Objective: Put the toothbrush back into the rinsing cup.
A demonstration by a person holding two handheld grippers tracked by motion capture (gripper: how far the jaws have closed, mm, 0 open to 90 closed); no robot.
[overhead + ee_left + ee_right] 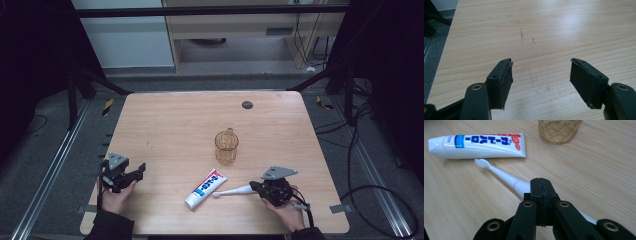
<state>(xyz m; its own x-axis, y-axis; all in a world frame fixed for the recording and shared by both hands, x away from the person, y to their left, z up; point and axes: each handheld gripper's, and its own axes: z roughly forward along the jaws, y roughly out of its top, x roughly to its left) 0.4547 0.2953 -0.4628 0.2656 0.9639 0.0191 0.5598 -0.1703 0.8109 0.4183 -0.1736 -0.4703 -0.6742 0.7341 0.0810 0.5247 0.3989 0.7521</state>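
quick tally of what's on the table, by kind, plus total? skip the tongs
Toothpaste tube: 1
Toothbrush: 1
Amber glass mug: 1
Total: 3

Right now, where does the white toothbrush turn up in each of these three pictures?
High view: the toothbrush lies near the table's front edge, right of centre, bristles toward the toothpaste tube.
Left gripper view: not in it; bare wooden table between open jaws.
Right gripper view: it runs from upper left down under the right tool, whose jaws are together.
Shared landmark: the toothpaste tube beside the bristles.
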